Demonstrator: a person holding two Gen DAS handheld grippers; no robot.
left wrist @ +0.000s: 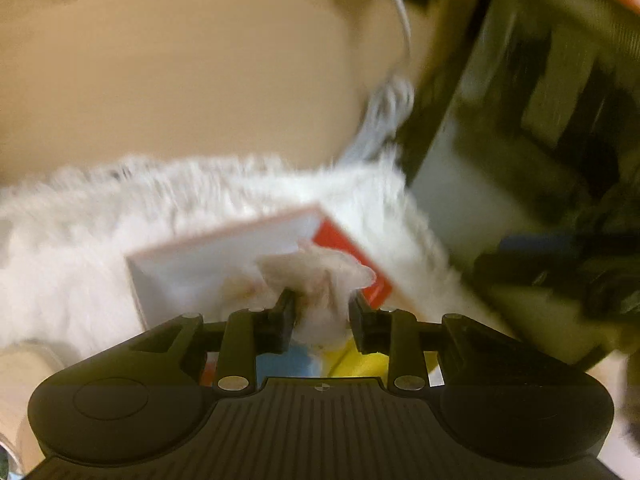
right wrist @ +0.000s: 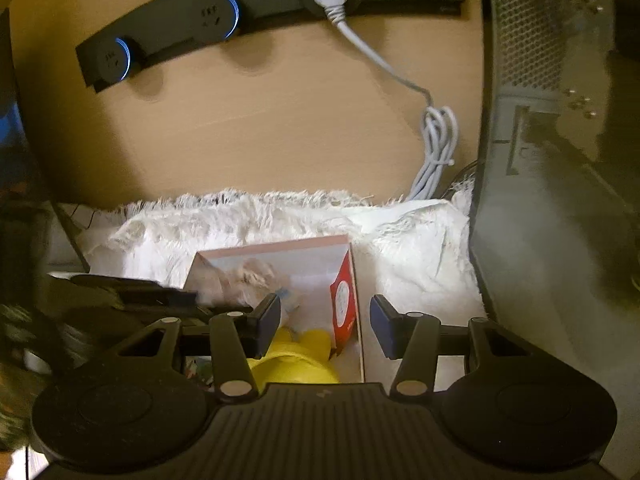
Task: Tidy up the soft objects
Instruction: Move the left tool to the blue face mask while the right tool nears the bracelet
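Left tongs (left wrist: 322,312) clamped on a pale fluffy plush toy (left wrist: 316,276) above an open red-and-white box (right wrist: 280,268), right tongs (right wrist: 325,322) parted and empty, straddling the box's right wall, yellow soft toy (right wrist: 296,356) inside, box on white shaggy rug (right wrist: 416,252)

The right gripper (right wrist: 324,316) hangs over an open box (right wrist: 280,256) on a white fluffy rug (right wrist: 420,248), jaws apart with nothing between them. Inside lie a beige plush (right wrist: 248,276) and a yellow toy (right wrist: 296,356). The left gripper (right wrist: 176,298) reaches in from the left. Behind, a white cable (right wrist: 436,148) runs to a black socket strip (right wrist: 256,12) with 2 blue-lit rings.
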